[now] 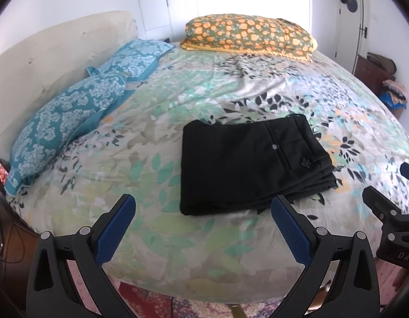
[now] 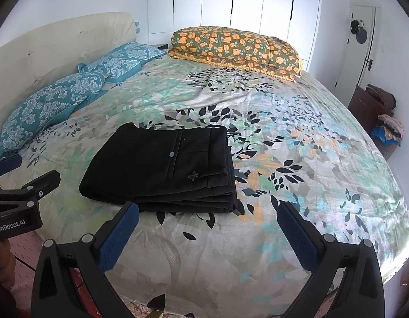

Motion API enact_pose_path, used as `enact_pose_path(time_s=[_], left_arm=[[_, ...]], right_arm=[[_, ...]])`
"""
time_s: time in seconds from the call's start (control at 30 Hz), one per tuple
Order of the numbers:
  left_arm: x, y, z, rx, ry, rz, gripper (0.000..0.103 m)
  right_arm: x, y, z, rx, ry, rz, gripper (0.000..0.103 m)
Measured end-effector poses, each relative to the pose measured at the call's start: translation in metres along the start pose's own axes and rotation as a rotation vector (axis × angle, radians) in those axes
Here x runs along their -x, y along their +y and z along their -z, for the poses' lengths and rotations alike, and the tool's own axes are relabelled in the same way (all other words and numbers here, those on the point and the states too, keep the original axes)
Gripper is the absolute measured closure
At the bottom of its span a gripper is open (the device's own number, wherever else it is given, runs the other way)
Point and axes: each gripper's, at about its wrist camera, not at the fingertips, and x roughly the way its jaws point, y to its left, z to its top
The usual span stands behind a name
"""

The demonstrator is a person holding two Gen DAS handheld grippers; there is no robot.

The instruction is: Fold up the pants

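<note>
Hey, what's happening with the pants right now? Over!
Left gripper open, empty. Right gripper open, empty. Black fabric pants folded in a stack on floral bedsheet, untouched. Nothing in the way.

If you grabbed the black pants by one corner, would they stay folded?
Probably not. The pants are soft cloth in loose stacked layers, so they would likely flop open. They look light. Pushed, they might bunch rather than slide, since the bedspread is soft too.
</note>
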Motion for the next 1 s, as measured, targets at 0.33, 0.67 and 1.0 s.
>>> enact_pose_path(time_s=[0.33, 0.67, 1.0], left_arm=[[0.01, 0.002, 0.0, -0.013, 0.01, 0.038, 0.001], [0.027, -0.007, -0.002, -0.052, 0.0, 0.113, 0.001], [0.019, 0.008, 0.0, 0.033, 0.033, 0.097, 0.001]], right_arm=[[0.018, -0.006, -0.017, 0.121, 0.024, -0.023, 0.0], [0.027, 0.0, -0.008, -0.027, 0.03, -0.039, 0.0], [0.028, 0.013, -0.001, 0.055, 0.005, 0.05, 0.0]])
